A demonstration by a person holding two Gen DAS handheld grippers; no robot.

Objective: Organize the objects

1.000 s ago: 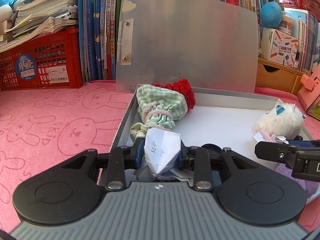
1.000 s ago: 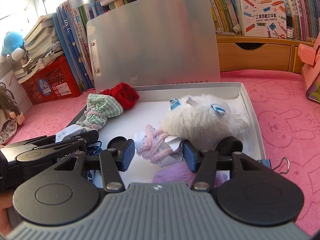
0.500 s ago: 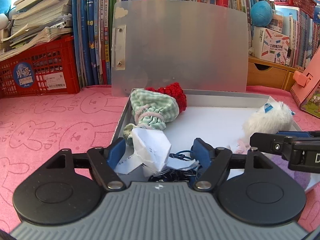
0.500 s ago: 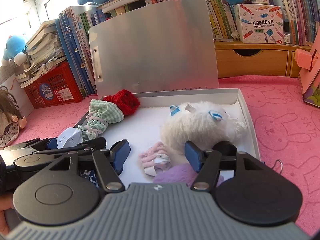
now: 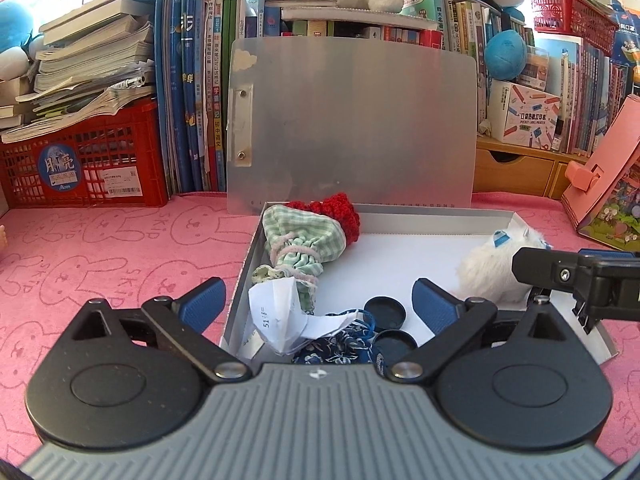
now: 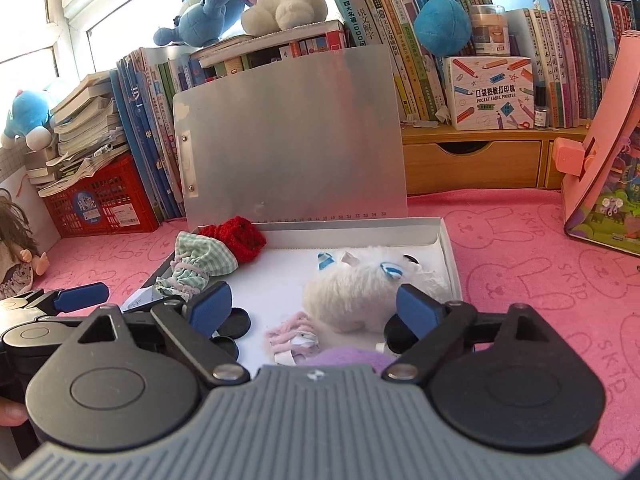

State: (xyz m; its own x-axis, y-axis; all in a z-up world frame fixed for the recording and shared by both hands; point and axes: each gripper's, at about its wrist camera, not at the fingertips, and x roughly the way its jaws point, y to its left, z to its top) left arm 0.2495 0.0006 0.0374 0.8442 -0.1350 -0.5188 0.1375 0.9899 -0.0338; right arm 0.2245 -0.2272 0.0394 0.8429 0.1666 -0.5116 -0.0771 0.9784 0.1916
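Your left tongs [image 5: 316, 300] stand spread wide with nothing gripped, the jaws having just been opening; the folded paper tag [image 5: 280, 318] lies loose between them without touching either pad, inside the shallow grey box [image 5: 432, 216] at its near left corner. Your right tongs [image 6: 314, 308] are likewise wide apart and empty, jaws having just been opening, with the pink yarn bundle [image 6: 292, 334] lying free between them on the box floor. Just behind that bundle sits the white fluffy toy [image 6: 356, 292], toward the box's right wall. The green checked pouch [image 5: 300, 246] lies along the box's left wall, and the red knitted piece [image 5: 338, 216] touches it in the far left corner. Two black round lids [image 5: 386, 308] rest near the box's front edge, beside a blue patterned cloth [image 5: 340, 348]. The box's translucent lid [image 5: 352, 124] stands upright at its far edge. The box rests on the pink surface [image 5: 120, 248].
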